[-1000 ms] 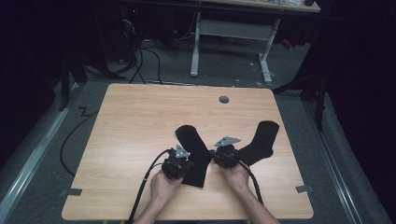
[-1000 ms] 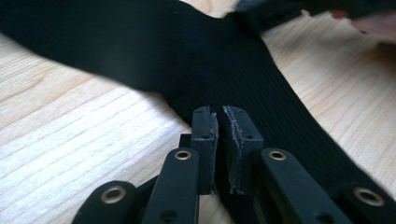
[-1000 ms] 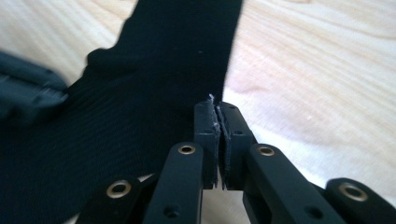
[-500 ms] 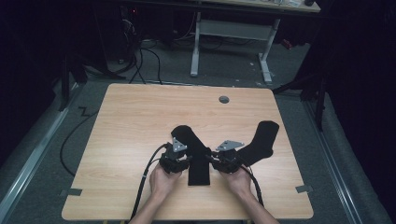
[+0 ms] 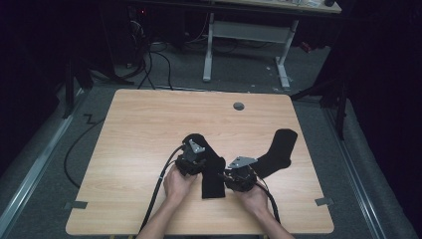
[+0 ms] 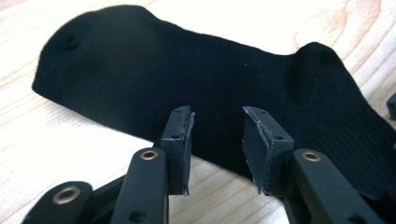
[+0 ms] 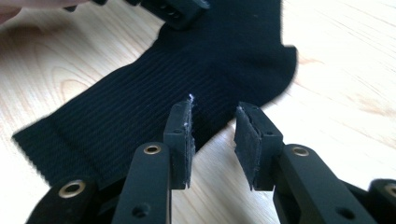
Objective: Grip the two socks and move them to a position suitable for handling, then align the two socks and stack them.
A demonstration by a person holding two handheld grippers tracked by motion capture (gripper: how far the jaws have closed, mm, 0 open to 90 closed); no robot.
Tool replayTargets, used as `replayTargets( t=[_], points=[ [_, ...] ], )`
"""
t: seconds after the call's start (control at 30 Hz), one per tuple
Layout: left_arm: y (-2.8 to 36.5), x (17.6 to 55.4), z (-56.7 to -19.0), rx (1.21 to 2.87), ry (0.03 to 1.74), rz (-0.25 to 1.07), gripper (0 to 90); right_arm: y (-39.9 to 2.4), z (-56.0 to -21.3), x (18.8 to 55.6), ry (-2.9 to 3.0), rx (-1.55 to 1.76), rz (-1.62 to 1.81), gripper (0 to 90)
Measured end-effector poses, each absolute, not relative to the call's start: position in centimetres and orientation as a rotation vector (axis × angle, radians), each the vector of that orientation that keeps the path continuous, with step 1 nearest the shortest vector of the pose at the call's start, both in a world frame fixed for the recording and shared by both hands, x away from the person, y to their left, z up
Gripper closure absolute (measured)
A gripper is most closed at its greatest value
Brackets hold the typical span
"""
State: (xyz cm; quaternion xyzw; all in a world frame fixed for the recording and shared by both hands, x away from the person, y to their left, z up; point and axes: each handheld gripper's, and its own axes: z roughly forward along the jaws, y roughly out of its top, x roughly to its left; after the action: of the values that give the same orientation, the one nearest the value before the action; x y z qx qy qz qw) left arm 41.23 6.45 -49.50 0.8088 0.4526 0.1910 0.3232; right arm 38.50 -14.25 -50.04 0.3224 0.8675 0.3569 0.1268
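Both grippers, left and right, just let go of the sock, jaws now half-open with nothing pinched, so it looks laid flat.

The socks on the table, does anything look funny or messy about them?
A little. The two black socks aren't together as a pair: one sock lies flat between the hands, the other sock lies apart, slanting toward the table's right edge. The pads on the tongs look frayed at their tips. Nothing looks torn or spilled.
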Motion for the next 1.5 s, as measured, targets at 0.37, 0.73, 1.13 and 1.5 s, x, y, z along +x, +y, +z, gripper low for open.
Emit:
replayTargets(
  t=[0.37, 0.73, 1.13, 1.5],
  points=[
    [6.2, 42.5, -49.5, 2.119, 1.201, 0.519, 61.6, -14.6, -50.1, 39.0, 2.491, 0.982, 1.026, 65.8],
    [6.0, 42.7, -49.6, 2.105, 1.199, 0.496, 52.8, -14.6, -50.1, 39.0, 2.469, 1.010, 1.030, 59.9],
    [7.2, 42.0, -49.5, 2.055, 1.206, 0.494, 41.7, -15.2, -50.4, 38.6, 2.407, 1.036, 1.050, 51.3],
    [10.0, 40.3, -49.3, 1.992, 1.236, 0.515, 40.8, -16.7, -49.8, 38.1, 2.357, 1.057, 1.119, 48.2]
  ],
)
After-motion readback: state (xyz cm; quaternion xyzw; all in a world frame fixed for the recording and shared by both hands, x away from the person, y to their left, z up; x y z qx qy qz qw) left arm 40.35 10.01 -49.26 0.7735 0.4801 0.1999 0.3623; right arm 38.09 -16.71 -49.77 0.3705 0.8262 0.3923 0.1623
